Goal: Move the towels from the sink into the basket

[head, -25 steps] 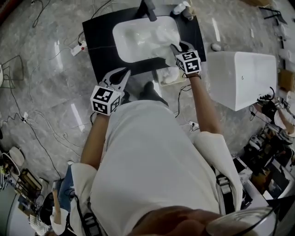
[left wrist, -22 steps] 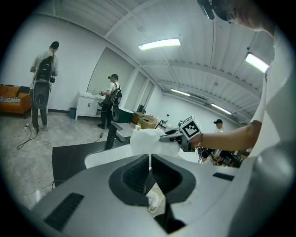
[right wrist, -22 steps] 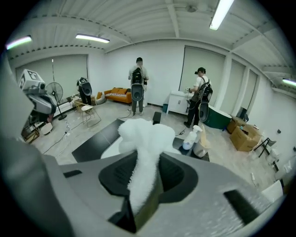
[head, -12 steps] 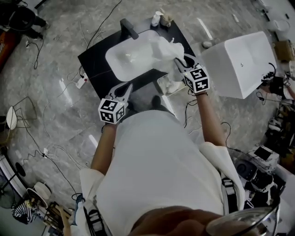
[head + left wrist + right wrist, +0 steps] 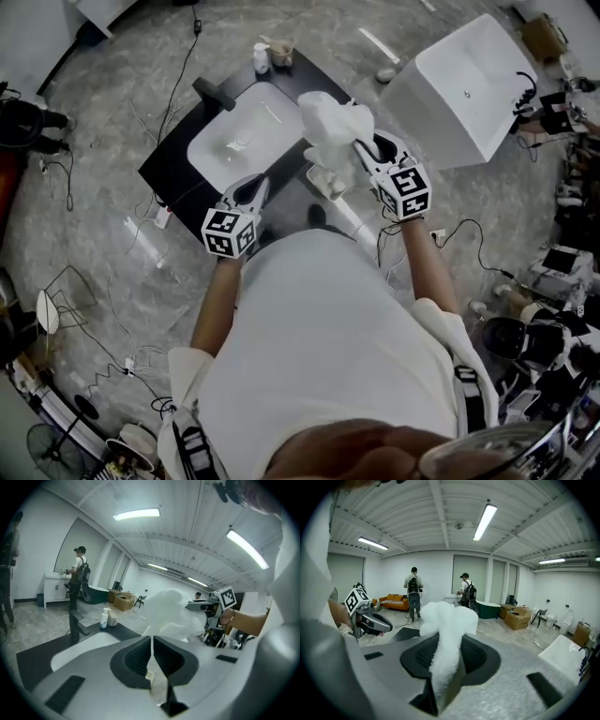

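My right gripper (image 5: pixel 360 146) is shut on a fluffy white towel (image 5: pixel 332 118), which hangs in the air past the right end of the white sink (image 5: pixel 234 141). In the right gripper view the towel (image 5: pixel 447 620) runs down between the jaws. The pale basket (image 5: pixel 324 180) stands on the floor under the towel, partly hidden. My left gripper (image 5: pixel 254 184) hovers at the front edge of the black counter (image 5: pixel 169 169), jaws together with nothing in them. From the left gripper view I see the towel (image 5: pixel 171 611) and the right gripper (image 5: pixel 209 607) ahead.
A black faucet (image 5: pixel 214 93) stands behind the basin, with a bottle (image 5: pixel 261 57) and a cup (image 5: pixel 280 52) at the counter's far corner. A large white tub (image 5: pixel 459 84) lies to the right. Cables trail across the marble floor (image 5: pixel 112 244). People stand far off in the room.
My right gripper has lifted the towel out of the sink, up and to the right of the basin. The left gripper has shifted along the counter's front edge. The head view has swung round.
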`<state>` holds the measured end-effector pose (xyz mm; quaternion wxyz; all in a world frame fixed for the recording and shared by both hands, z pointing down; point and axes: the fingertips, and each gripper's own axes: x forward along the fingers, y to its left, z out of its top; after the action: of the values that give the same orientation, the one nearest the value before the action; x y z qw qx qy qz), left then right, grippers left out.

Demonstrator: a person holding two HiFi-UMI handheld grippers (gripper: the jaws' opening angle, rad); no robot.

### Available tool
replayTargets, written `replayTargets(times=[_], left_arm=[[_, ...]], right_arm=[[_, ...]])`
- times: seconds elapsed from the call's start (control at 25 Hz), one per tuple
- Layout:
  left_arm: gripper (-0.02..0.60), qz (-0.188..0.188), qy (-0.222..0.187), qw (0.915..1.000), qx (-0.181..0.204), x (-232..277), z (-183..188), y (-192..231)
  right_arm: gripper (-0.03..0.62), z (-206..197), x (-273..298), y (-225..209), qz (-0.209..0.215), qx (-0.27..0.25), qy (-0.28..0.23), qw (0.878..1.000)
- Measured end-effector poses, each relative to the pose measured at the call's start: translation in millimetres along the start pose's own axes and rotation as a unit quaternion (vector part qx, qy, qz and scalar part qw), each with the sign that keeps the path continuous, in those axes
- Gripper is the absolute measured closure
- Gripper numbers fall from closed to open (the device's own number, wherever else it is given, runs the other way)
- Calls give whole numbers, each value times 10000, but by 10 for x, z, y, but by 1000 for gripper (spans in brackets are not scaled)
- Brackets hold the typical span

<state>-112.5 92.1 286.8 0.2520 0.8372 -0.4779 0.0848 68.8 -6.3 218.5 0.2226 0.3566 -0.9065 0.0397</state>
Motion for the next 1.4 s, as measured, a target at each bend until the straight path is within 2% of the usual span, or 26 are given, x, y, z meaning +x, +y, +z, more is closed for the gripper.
replayTargets(times=[0.32,0.64,1.16,1.4], left_arm=[[563,-403,80,9988,265,406,190,-366],[563,-466,167,9983,313,626,173,-599],[563,-541,363,9978,121,990,18,-825],[563,-530,607,9967,24,1286,-279,-857]], right_arm=[[482,-195,-615,-377,-536,340,-105,9979],[482,-424,-1005,-674,-838,586,-146,9946],[480,-977,-796,-1021,-634,944,235,9932],[480,-1594,-464,-1145,-453,1108,612,9909]])
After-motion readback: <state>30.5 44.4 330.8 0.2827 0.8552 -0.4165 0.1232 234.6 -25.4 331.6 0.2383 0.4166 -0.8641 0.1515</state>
